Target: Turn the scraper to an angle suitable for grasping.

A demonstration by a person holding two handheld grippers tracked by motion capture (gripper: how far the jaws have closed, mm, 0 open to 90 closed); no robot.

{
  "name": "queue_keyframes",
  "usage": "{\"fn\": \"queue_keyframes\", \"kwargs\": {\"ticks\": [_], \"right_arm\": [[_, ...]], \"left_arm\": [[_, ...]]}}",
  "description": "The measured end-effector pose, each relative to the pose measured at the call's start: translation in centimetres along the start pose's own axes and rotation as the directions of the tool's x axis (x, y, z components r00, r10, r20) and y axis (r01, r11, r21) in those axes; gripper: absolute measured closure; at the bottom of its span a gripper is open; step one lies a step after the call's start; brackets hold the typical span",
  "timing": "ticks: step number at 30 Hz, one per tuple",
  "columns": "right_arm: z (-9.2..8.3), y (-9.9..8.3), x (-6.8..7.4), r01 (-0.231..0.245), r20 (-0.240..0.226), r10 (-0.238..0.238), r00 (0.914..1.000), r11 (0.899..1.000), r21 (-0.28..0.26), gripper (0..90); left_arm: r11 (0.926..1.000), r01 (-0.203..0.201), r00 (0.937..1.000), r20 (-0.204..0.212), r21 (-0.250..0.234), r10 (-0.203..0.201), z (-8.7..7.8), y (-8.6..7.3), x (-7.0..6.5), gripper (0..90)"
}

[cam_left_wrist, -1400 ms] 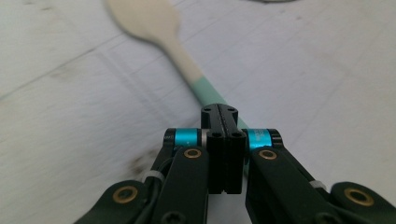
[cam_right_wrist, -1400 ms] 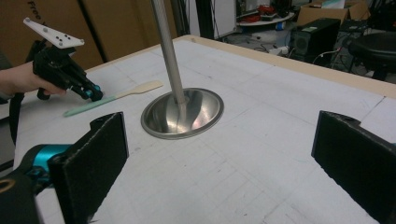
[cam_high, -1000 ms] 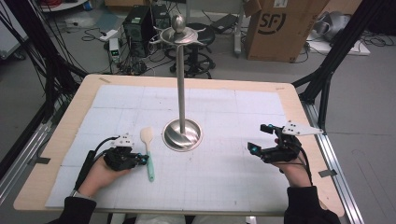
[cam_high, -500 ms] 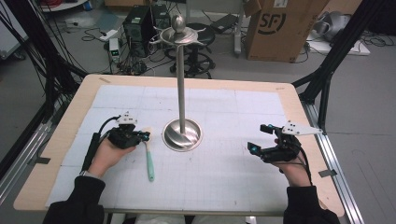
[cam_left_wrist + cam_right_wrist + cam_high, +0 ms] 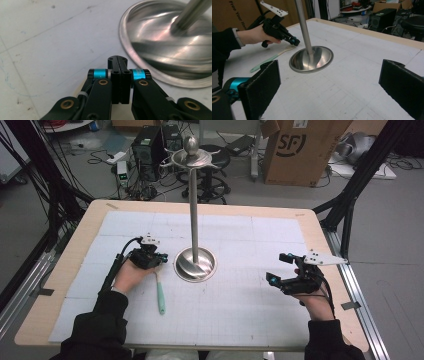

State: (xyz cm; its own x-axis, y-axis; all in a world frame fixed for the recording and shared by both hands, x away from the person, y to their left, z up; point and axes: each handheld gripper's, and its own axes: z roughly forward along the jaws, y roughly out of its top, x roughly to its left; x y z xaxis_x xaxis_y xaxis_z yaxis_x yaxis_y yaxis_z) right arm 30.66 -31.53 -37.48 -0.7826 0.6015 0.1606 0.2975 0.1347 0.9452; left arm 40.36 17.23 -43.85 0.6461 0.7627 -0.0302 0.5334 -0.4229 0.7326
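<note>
Hovering shut over the spatula (image 5: 159, 292) beside the metal stand (image 5: 194, 262): left tool (image 5: 159, 258). Resting wide open, empty: right tool (image 5: 278, 268).

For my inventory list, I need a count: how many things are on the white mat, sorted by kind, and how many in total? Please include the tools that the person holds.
Metal stand: 1
Spatula with green handle: 1
Hand-held gripper: 2, the left hand-held gripper and the right hand-held gripper
Total: 4
</note>
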Motion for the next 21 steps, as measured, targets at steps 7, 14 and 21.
{"fn": "queue_keyframes", "kwargs": {"ticks": [7, 14, 21], "right_arm": [[0.0, 0.0, 0.0, -0.001, 0.0, 0.001, 1.0, 1.0, 0.0, 2.8], [-0.1, -0.1, 0.1, 0.002, 0.0, -0.002, 1.0, 1.0, 0.006, 2.8], [-0.7, -0.3, 0.0, -0.004, 0.017, 0.004, 0.9998, 1.0, 0.004, 2.8]], "left_arm": [[0.9995, -0.029, 0.9996, 0.003, -0.015, 0.029, 0.4, -0.1, -0.3, 90.0], [0.9969, -0.077, 0.997, 0.004, -0.015, 0.077, 0.1, -0.4, -0.1, 90.0], [0.9981, -0.062, 0.998, 0.007, 0.001, 0.062, -0.7, -1.0, 0.7, 90.0]]}}
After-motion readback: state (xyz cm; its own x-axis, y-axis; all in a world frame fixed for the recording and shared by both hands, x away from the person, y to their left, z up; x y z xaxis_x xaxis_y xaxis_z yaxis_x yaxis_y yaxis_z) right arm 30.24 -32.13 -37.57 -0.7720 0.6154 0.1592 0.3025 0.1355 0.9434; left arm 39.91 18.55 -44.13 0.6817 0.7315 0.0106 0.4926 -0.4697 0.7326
